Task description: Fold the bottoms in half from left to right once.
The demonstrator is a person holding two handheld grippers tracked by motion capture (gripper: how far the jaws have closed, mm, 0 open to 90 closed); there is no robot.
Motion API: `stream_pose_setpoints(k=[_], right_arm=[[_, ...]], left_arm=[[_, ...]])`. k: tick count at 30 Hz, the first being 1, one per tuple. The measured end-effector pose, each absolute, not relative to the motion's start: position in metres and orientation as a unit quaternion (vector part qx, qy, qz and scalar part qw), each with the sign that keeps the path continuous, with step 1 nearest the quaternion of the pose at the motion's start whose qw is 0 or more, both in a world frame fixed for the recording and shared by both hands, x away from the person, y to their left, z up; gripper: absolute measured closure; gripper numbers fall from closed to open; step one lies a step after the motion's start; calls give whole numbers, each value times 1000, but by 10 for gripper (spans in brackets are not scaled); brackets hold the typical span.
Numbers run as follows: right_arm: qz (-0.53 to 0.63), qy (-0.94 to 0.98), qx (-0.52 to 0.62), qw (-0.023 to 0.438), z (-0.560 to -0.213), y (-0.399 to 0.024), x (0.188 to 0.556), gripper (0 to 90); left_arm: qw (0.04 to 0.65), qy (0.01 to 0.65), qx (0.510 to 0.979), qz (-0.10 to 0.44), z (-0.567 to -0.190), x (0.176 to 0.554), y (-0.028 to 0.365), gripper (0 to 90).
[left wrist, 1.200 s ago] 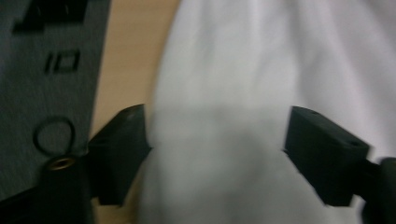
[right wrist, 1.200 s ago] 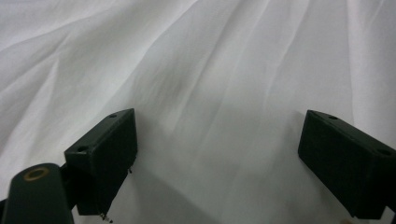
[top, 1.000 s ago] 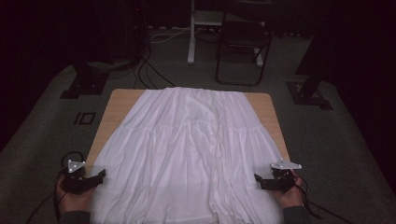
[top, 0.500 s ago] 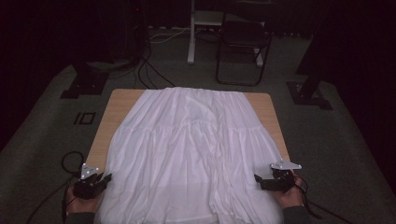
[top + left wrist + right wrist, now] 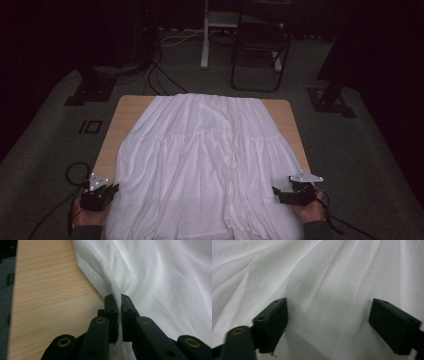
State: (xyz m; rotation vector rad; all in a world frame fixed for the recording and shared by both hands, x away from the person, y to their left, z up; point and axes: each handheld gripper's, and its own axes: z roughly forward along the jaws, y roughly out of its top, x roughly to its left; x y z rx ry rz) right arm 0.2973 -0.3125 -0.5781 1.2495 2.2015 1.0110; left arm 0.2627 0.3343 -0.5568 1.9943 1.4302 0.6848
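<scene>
The left tool (image 5: 112,190) is now clamping the near-left edge of the white gathered cotton skirt (image 5: 210,160) spread across the light wooden table (image 5: 127,107), its jaws having just closed on the fabric after shifting inward. The right tool (image 5: 277,192) is hovering at the near-right hem, jaws apart and just beginning to narrow, so a two-corner lift or fold is probably getting underway.

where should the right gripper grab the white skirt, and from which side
Probably the skirt's right side edge near the hem, coming in from the table's right, mirroring the left gripper, which pinches the opposite edge. The right gripper sits there, fingers apart over flat cloth.
</scene>
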Motion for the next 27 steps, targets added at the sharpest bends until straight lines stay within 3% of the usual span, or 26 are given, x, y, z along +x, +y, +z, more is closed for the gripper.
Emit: stream_pose_setpoints(k=[2,4,5,13,18,23,24,27], right_arm=[[365,786,454,209,-578,-313,295,231],[362,782,460,212,-575,-314,292,375],[363,783,460,211,-573,-316,291,389],[344,721,527,290,-550,-360,271,297],[335,713,560,257,-563,-379,264,294],[322,740,544,230,-571,-376,262,384],[318,743,543,228,-572,-374,263,412],[326,757,525,213,-569,-370,262,734]], left_arm=[[289,536,747,268,-553,266,337,867],[301,546,731,276,-546,267,346,869],[304,549,725,283,-542,267,350,870],[301,561,703,319,-527,269,373,870],[297,568,696,324,-526,271,383,870],[295,573,692,326,-528,275,386,870],[290,573,693,327,-528,277,388,870],[276,574,696,331,-529,283,392,870]])
